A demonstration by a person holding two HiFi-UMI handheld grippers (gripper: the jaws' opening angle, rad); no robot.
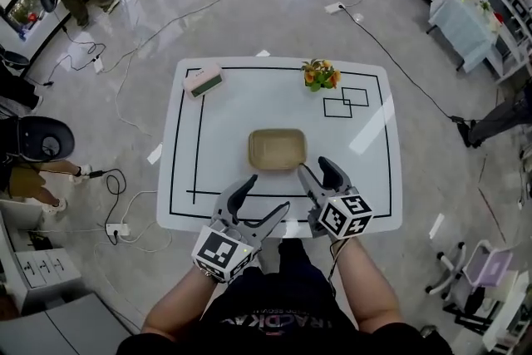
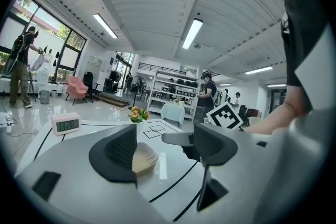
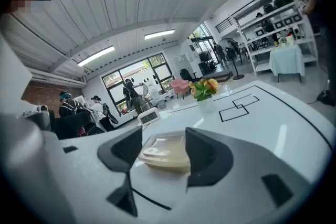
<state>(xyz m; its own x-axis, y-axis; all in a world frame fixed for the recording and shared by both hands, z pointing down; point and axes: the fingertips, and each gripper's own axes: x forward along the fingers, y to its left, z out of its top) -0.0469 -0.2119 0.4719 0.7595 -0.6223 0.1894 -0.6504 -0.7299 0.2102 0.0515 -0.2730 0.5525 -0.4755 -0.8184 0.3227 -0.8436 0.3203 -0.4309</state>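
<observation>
A shallow beige rectangular plastic tray (image 1: 277, 149) is sitting empty near the middle of the glossy white counter with black line markings (image 1: 224, 112). It is lying well apart from the pink digital clock (image 1: 204, 81) and the small vase of orange and yellow flowers (image 1: 321, 76) at the far side.

The main risk, as I am judging it, is lying in the tray itself. It is looking light and thin-walled on a slick surface, so a jaw tip arriving too low or off-line would likely be pushing it away or tipping its near rim up. A pinch on only the thin lip could be slipping off or buckling the wall. The two tools are also working close together, so one could be knocking the other.

Both forearms are reaching forward from the person's body and converging on the tray's near side. The right hand-held gripper (image 1: 317, 169) is pointing ahead with its tips just beside the tray's near right corner. Its jaws are standing spread, and its own view is framing the tray (image 3: 165, 153) between them, though contact cannot be made out. The left hand-held gripper (image 1: 266, 194) is angling rightward over the counter's near edge, jaws likewise spread with nothing between them, and the tray (image 2: 143, 159) is showing just beyond its tips.
</observation>
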